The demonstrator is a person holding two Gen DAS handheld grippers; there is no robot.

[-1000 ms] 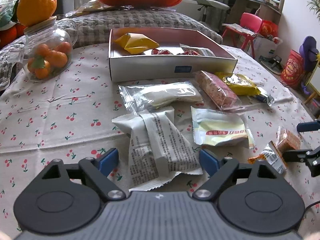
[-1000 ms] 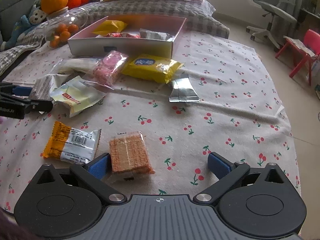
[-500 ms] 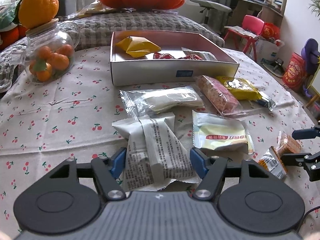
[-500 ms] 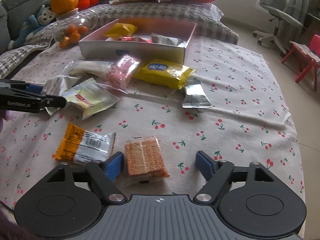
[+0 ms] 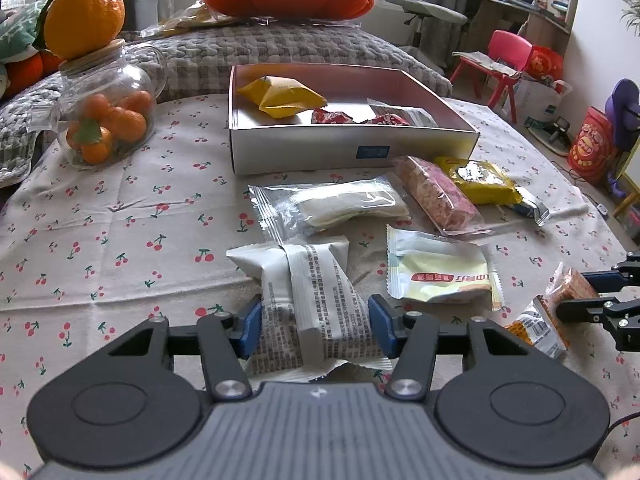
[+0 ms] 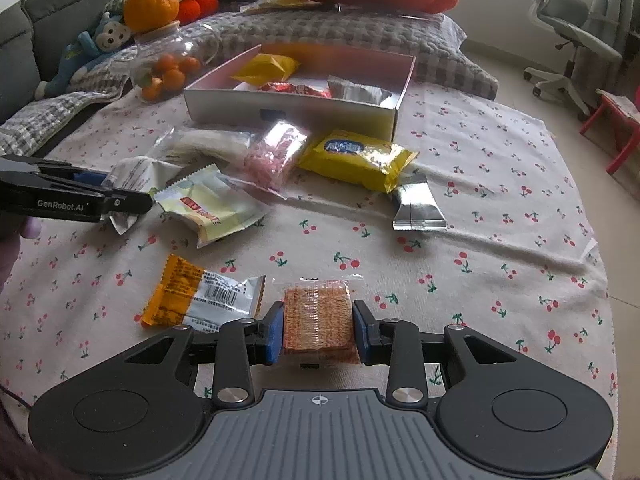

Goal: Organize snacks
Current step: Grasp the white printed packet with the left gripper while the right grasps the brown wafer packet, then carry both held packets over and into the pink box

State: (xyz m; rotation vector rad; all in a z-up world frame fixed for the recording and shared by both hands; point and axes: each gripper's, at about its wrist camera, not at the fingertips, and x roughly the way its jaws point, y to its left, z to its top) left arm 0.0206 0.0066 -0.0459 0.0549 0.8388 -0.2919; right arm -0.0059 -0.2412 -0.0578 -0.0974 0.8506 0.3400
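A white printed snack packet (image 5: 312, 280) lies on the cherry-print tablecloth. My left gripper (image 5: 316, 326) straddles its near end. Its jaws are closing and the blue pads (image 5: 250, 326) touch both sides. In the right wrist view my right gripper (image 6: 318, 332) is closing too, its pads against the sides of a clear pack of orange crackers (image 6: 318, 316). An open white box (image 5: 352, 148) at the back holds a yellow bag and red wrapped sweets. From the left wrist view the right gripper (image 5: 576, 294) shows at the right edge, around the cracker pack (image 5: 568, 284).
Loose snacks lie between me and the box: a clear pack (image 5: 340, 204), a pink bar (image 5: 436, 196), a yellow bag (image 5: 480, 180), a pale yellow packet (image 5: 440, 276), an orange-and-white packet (image 6: 200, 300), a silver one (image 6: 416, 208). A glass jar of oranges (image 5: 104, 120) stands left.
Both grippers' jaws have come together from wide apart. The left now touches the white packet's sides; the right has shifted over the cracker pack and touches it.
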